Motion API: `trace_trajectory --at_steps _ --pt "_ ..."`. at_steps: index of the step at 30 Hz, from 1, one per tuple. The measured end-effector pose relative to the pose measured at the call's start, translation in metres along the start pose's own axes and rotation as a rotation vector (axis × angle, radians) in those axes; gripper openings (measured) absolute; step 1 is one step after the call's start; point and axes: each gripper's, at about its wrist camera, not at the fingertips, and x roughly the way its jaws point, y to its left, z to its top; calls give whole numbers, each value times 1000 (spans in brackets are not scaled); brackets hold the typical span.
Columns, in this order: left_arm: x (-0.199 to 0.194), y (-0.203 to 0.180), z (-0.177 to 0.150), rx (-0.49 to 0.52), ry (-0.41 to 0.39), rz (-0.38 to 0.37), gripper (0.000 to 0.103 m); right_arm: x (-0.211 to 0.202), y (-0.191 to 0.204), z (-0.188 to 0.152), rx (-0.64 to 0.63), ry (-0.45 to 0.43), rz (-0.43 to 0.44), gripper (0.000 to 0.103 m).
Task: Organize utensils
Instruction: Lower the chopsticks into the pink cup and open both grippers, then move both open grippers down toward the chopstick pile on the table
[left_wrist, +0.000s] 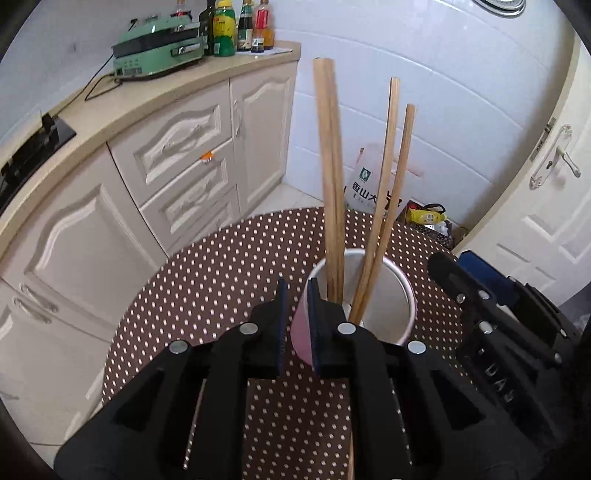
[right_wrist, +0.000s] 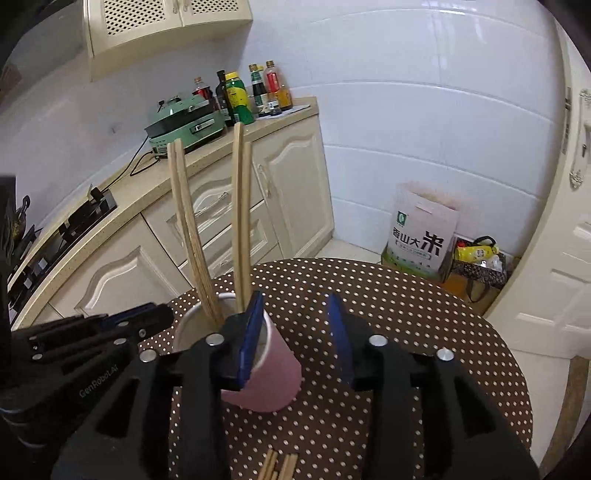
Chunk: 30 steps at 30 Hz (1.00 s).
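Observation:
A pink paper cup (left_wrist: 373, 295) with a white inside stands on the brown dotted tablecloth (left_wrist: 221, 295). Several wooden chopsticks (left_wrist: 330, 166) stand upright in it. My left gripper (left_wrist: 298, 295) straddles the cup's near-left rim, one finger inside and one outside. Its jaws are a narrow gap apart, and cloth shows between the outer pad and the wall. In the right wrist view my right gripper (right_wrist: 295, 325) is open. Its left finger (right_wrist: 251, 332) is at the rim of the cup (right_wrist: 269, 380), and only cloth and the cup's right edge lie between the jaws. More chopsticks (right_wrist: 277, 465) lie on the table under it.
The round table ends just past the cup. Cream cabinets (left_wrist: 177, 147) and a counter with a green appliance (left_wrist: 159, 48) and bottles (left_wrist: 225, 29) stand to the left. A rice bag (right_wrist: 421, 232) and a shopping bag (right_wrist: 476, 266) sit on the floor by the door (right_wrist: 569, 258).

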Motion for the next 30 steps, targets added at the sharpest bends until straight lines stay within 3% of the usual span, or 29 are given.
trace_trajectory --at_steps 2,3,5,12,19,30 --pt "-1 -1 -5 -2 18 14 38 -5 -1 -2 0 5 -5 45" --pt "-3 -1 -7 -3 24 29 66 -8 -2 -4 -4 10 -9 46" --pt "-10 1 -12 -6 3 59 68 -12 -4 -7 -9 22 -14 51" --pt "-21 4 -25 -13 30 73 71 -30 -9 -20 7 80 -5 60" --pt "-33 8 -41 -16 47 72 76 -46 -7 -35 44 141 -32 76" --pt "-31 15 -82 -10 164 52 78 -44 -10 -73 88 343 -92 80"
